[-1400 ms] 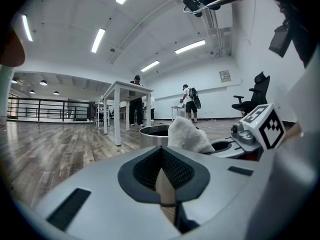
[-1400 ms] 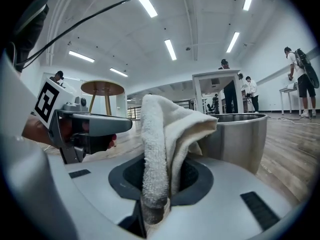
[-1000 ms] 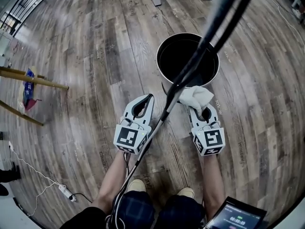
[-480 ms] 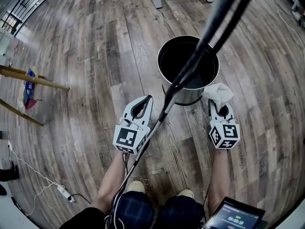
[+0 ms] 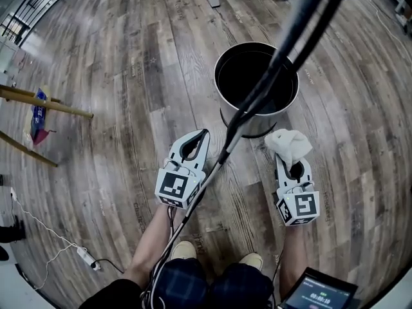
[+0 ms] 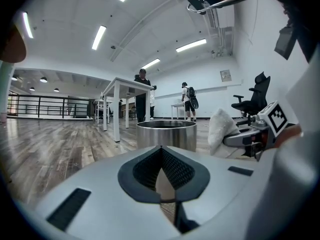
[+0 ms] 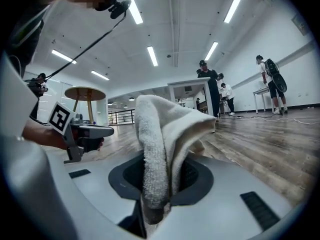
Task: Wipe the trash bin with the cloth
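Gripping a crumpled white terry cloth [image 5: 289, 143] in the right claw [image 5: 293, 166], just beside the round steel trash bin [image 5: 271, 123] on the wooden plank floor [image 5: 116, 76]; holding the left claw [image 5: 201, 134] closed, empty.

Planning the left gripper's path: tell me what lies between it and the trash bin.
Bare wood floor separates left gripper and trash bin in the left gripper view; the head view adds a dark cable hanging across.

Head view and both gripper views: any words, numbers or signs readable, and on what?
Nothing can be read for certain.
Screen: digits, too blurred to read.
Wall sign: too small to read.
Packet: print too small to read.
Left cube, right cube: square marker patterns only, no words.
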A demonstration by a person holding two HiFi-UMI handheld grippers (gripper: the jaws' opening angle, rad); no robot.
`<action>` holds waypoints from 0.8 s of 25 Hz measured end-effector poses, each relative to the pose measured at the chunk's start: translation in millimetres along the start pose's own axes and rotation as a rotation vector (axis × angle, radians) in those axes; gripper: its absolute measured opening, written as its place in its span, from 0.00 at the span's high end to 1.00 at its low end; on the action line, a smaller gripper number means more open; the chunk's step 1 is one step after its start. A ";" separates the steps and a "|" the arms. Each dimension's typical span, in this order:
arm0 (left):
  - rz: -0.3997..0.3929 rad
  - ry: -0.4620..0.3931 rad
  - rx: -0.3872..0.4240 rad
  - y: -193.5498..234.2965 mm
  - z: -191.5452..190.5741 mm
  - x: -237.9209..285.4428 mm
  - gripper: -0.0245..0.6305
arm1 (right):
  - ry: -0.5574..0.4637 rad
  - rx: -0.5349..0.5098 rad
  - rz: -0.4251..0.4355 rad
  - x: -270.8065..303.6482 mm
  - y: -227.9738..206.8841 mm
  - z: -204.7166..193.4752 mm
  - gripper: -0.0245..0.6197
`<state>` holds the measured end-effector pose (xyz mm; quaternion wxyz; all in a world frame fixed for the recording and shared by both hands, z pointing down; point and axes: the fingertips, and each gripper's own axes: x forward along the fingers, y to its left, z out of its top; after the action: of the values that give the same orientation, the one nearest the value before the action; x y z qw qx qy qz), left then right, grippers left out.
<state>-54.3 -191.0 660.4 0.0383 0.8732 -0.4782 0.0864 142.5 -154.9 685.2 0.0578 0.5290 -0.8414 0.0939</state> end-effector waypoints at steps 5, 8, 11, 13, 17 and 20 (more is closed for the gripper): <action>0.015 0.000 -0.005 6.5 5.0 -6.3 0.97 | 0.012 -0.037 0.132 8.3 61.9 -1.1 0.82; 0.031 -0.006 -0.005 19.3 3.8 -13.2 0.97 | 0.024 -0.056 0.204 29.6 103.4 -6.8 0.82; 0.046 -0.005 -0.009 23.7 4.7 -18.0 0.97 | 0.023 -0.077 0.265 46.3 127.1 -5.3 0.82; 0.053 -0.001 -0.012 24.7 5.8 -20.7 0.97 | 0.028 -0.089 0.293 56.8 138.0 -5.2 0.82; 0.062 0.001 -0.016 28.5 8.1 -25.4 0.97 | 0.049 -0.067 0.313 79.1 152.0 -4.8 0.82; 0.063 -0.002 -0.017 27.7 12.7 -24.3 0.97 | 0.062 -0.067 0.290 97.6 146.0 -4.2 0.82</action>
<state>-89.0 -187.7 642.9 0.0426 0.8574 -0.5062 0.0826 -31.4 -178.2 694.3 0.0871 0.3965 -0.9095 0.0894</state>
